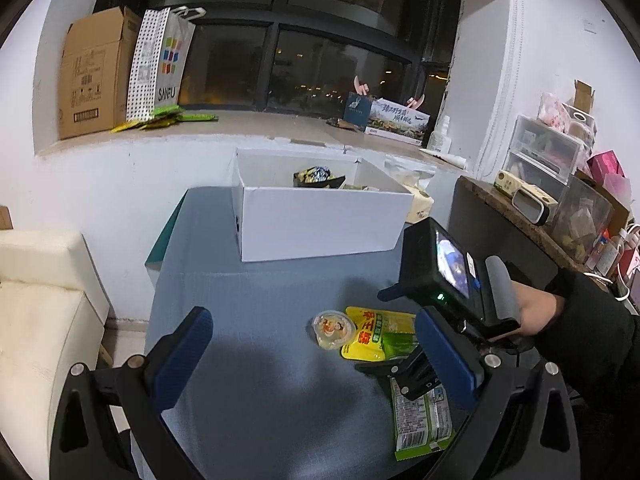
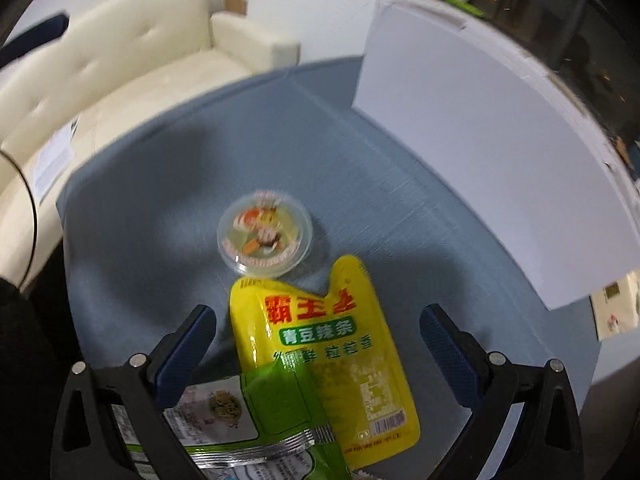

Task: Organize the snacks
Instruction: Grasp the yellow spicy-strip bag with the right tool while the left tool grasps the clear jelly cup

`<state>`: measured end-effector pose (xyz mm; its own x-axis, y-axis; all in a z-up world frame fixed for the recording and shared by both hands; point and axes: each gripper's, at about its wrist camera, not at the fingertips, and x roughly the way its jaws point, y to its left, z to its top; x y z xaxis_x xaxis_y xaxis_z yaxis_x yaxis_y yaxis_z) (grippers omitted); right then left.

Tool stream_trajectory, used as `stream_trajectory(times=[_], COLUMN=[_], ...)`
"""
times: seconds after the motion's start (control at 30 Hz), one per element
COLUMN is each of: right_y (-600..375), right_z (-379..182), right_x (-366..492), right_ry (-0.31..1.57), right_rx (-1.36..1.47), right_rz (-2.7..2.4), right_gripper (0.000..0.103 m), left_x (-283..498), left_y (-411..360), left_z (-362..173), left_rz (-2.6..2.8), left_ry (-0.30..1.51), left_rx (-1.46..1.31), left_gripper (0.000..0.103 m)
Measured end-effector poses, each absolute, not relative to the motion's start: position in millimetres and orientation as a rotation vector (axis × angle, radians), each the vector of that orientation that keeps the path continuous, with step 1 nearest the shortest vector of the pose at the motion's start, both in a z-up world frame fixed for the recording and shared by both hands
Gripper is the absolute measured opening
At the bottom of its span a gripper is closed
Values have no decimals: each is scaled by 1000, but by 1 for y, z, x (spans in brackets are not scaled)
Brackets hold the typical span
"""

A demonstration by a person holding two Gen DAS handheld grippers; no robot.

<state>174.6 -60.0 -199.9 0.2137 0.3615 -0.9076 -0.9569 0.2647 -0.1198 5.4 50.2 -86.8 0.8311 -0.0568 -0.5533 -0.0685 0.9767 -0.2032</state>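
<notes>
A yellow snack pouch (image 2: 320, 356) lies on the blue table, with a green-and-white packet (image 2: 248, 416) overlapping its near end and a round clear jelly cup (image 2: 265, 236) just beyond it. My right gripper (image 2: 318, 344) is open, its fingers either side of the yellow pouch, just above it. In the left wrist view the same pouch (image 1: 372, 336), cup (image 1: 333, 327) and green packet (image 1: 420, 420) lie at the right. My left gripper (image 1: 316, 356) is open and empty above the table. A white open box (image 1: 320, 220) holding a few snacks stands at the table's far side.
A cream sofa (image 1: 36, 320) stands left of the table (image 1: 248, 320). A dark side table (image 1: 500, 216) with clear bins stands at the right. The window sill behind holds a cardboard box (image 1: 96, 76), a paper bag and green packets.
</notes>
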Motion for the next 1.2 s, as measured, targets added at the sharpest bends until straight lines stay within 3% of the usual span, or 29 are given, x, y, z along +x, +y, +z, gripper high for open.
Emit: stream_trajectory(times=[0.2,0.27,0.3,0.33,0.67,0.9,1.1,1.13,1.2], right_y=[-66,-73,-75,-78,-140,-203,-234,-238,-245], right_z=[-211,-205,-201,-199,-151,-88,-72,-73,-77], right_x=[191,199,205,212,254,228,197,196,192], right_ry=[1001,975,973,989,930,757,681,677,682], right_rx=[-770,-725,-704,-676,-283,-5,104,113,135], right_rz=[1119,1124,1100,1069,950,981,985,982,982], right_gripper=[98,75,55,48,41,41,41,41,41], left_x=[8,10,11,12,43,99,128,130,132], left_y=[49,48,47,47,25,11,12,12,12], left_z=[-94,-97,-99,-100,-124,-165,-189,-191,-194], left_rz=[-1,-2,-5,-6,-56,-80,-89,-84,-86], left_ry=[609,620,626,630,714,848,913,924,932], left_rx=[-221,-219,-217,-217,-119,-52,-56,-58,-52], left_gripper=[103,103,103,103,103,103,103,100,75])
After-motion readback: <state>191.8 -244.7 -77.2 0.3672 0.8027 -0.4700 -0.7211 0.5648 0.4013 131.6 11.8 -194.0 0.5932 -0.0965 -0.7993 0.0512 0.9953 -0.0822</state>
